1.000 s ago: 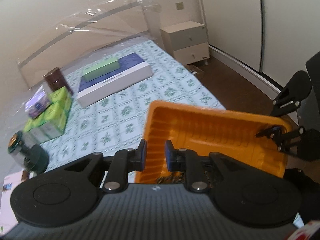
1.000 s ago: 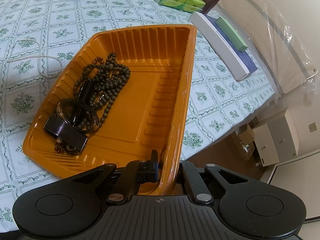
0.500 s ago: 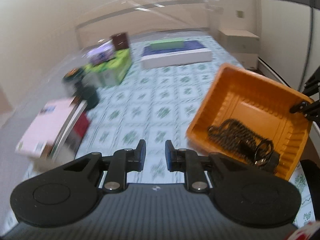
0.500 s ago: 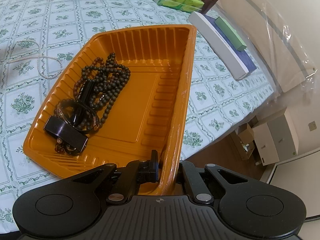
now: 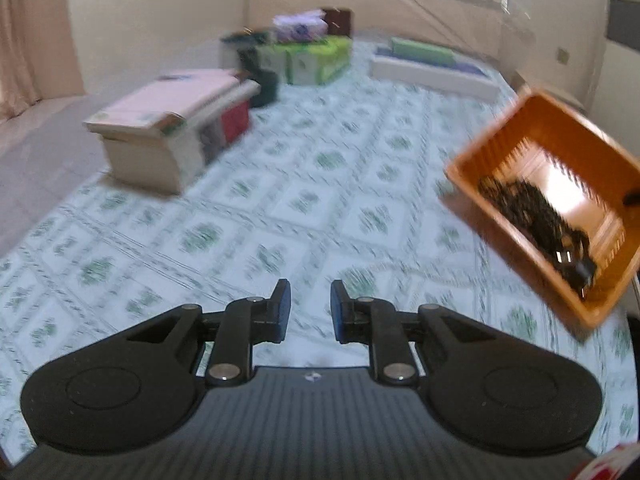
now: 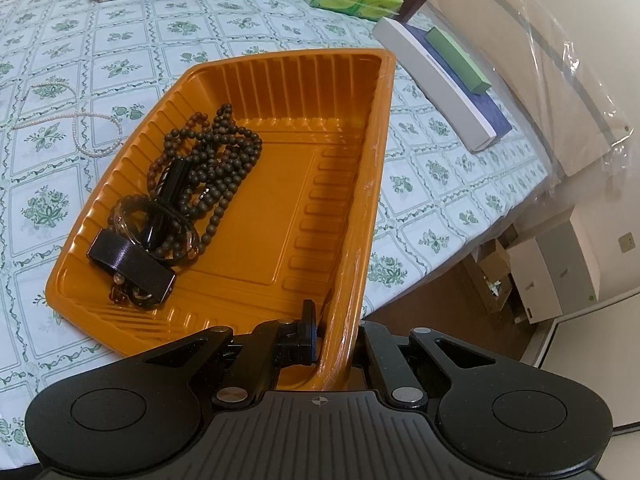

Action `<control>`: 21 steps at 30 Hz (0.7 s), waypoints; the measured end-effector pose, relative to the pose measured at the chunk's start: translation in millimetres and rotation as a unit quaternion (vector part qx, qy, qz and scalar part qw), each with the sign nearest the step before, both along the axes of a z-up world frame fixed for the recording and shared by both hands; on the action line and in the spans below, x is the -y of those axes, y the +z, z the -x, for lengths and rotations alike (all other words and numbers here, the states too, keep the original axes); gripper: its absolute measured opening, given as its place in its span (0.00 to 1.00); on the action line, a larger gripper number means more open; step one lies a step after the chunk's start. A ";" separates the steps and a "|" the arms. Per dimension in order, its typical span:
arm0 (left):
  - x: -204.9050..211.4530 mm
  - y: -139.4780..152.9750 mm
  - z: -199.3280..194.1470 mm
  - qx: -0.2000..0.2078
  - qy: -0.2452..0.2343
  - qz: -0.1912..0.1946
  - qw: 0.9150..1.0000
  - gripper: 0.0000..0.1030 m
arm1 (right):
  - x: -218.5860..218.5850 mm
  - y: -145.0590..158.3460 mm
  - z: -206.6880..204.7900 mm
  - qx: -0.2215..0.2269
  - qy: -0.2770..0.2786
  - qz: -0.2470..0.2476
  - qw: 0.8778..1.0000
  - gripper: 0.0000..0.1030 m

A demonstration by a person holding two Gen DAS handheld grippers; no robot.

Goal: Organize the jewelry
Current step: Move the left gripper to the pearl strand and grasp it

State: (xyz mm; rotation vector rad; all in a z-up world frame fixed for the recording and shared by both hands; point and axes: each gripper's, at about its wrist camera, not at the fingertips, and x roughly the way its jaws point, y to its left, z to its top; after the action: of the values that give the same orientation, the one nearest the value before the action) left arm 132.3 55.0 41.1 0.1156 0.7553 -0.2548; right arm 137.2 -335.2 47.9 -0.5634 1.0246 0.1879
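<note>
R gripper [image 6: 332, 336] clamped on near rim of orange tray [image 6: 280, 64] w/ dark beads [image 6: 212, 168] at its left end, pearl strand [image 6: 76, 120] on cloth just left, L gripper [image 5: 310, 306] slightly open, empty.

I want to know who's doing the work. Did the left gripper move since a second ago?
Yes. The left gripper swung away from the orange tray, which slid from its jaws to the picture's right edge, over the flowered tablecloth.

The left tool [image 5: 310, 304] hangs empty, jaws slightly apart, over the patterned table [image 5: 280, 200]. At right sits the orange tray [image 5: 472, 168] holding dark beads [image 5: 532, 212].
</note>
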 end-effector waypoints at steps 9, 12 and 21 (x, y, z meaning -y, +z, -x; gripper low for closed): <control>58.5 -39.5 -12.8 -0.025 -0.071 -0.006 0.997 0.18 | 0.2 -0.1 -0.4 0.000 0.000 -0.001 1.000 0.04; 72.7 -52.9 -22.4 -0.034 -0.084 -0.011 0.996 0.18 | 0.4 -0.1 -0.5 0.000 0.000 -0.001 1.000 0.03; 82.5 -72.1 -35.4 -0.048 -0.089 -0.012 0.995 0.15 | 0.3 -0.4 -0.7 0.000 -0.001 -0.001 1.000 0.03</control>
State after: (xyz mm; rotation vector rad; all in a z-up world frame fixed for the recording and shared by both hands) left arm 167.7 -27.5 -31.0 0.1941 0.8451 -0.4238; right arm 137.9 -335.4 47.5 -0.5600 1.0255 0.1884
